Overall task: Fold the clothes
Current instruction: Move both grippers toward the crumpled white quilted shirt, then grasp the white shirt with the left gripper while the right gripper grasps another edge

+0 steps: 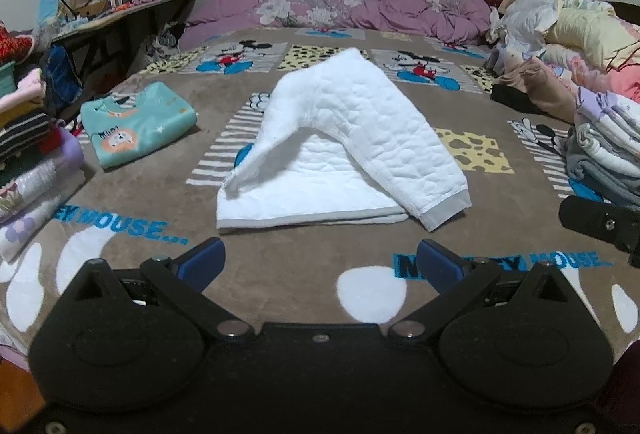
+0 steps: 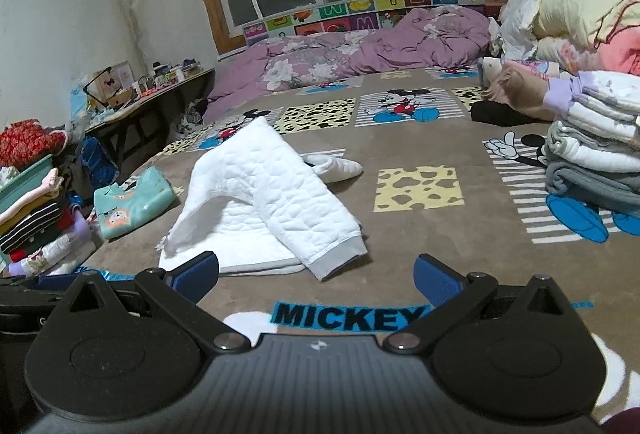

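Observation:
A white quilted garment [image 1: 340,138] with grey cuffs lies partly folded on the brown Mickey Mouse blanket [image 1: 280,266], one sleeve draped over its body. It also shows in the right wrist view [image 2: 264,206]. My left gripper [image 1: 320,262] is open and empty, just short of the garment's near hem. My right gripper [image 2: 316,278] is open and empty, near the grey cuff [image 2: 340,260]. Part of the right gripper [image 1: 600,222] shows at the right edge of the left wrist view.
A folded teal child's top [image 1: 136,122] lies left of the garment. Stacks of folded clothes stand at the left [image 1: 32,162] and right [image 2: 596,138]. A purple floral duvet [image 1: 352,2] lies at the back. A cluttered desk [image 2: 152,90] stands beside the bed.

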